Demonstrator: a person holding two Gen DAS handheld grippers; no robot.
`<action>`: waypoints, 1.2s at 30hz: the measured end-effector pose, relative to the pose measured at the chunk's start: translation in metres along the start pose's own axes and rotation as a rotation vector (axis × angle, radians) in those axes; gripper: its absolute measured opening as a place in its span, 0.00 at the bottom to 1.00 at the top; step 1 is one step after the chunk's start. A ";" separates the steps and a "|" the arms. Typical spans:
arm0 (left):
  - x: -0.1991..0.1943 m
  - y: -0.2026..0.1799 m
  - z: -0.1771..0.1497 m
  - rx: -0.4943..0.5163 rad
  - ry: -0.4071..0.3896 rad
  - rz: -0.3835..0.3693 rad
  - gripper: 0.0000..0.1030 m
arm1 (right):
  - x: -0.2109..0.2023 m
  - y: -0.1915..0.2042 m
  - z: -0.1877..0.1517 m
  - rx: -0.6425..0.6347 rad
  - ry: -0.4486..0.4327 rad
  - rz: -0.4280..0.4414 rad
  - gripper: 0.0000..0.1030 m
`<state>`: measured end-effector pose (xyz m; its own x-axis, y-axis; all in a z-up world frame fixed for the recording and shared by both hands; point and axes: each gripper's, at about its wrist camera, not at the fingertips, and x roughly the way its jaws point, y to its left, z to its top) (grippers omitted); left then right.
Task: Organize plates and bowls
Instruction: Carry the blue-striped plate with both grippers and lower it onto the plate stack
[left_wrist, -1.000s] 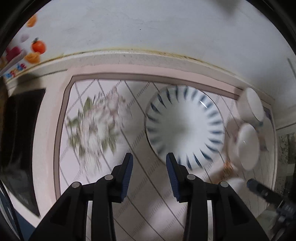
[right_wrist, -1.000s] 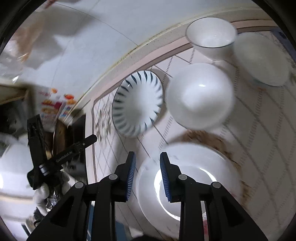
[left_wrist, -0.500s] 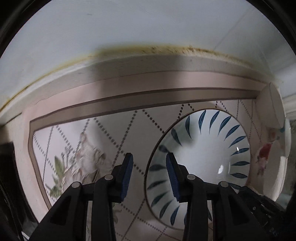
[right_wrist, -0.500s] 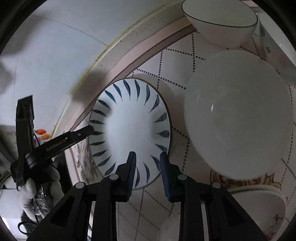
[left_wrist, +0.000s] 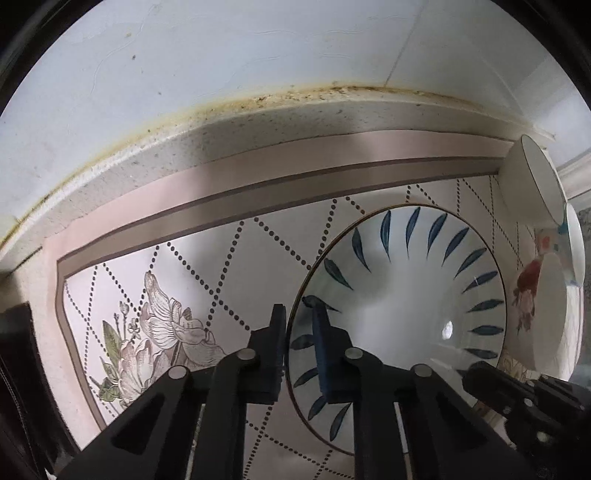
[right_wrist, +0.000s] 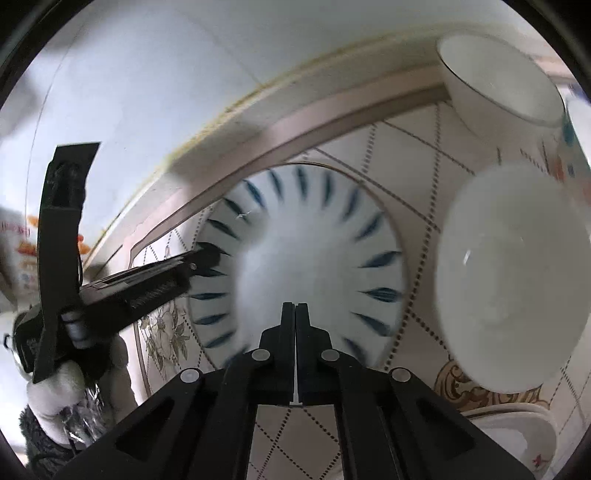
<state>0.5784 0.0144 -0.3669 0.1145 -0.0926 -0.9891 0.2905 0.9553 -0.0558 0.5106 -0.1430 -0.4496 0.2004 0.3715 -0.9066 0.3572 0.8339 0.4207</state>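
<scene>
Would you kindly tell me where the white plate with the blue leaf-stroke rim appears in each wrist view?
Left wrist: the white plate with blue leaf strokes fills the lower right, its left rim between the left gripper fingers.
Right wrist: centre, just beyond the closed right gripper.
Shared landmark: the white bowl with a thin dark rim, upper right in both.

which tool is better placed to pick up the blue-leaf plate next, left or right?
Left. The left tool is open and straddles the rim of the blue-leaf plate, one finger outside, one inside. The right tool is shut, empty, over the plate's near edge; it would have to reopen first.
</scene>
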 end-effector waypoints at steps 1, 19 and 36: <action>-0.001 0.000 -0.001 -0.003 -0.004 -0.001 0.12 | -0.001 0.000 -0.001 0.008 0.004 0.016 0.01; 0.003 0.032 0.021 -0.093 0.022 -0.080 0.14 | -0.003 -0.067 -0.005 0.253 0.135 0.027 0.24; -0.010 0.021 0.006 -0.106 -0.053 -0.026 0.12 | 0.009 -0.052 -0.008 0.136 0.065 0.018 0.12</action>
<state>0.5895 0.0338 -0.3571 0.1594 -0.1303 -0.9786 0.1919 0.9764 -0.0988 0.4868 -0.1800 -0.4798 0.1499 0.4152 -0.8973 0.4748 0.7658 0.4337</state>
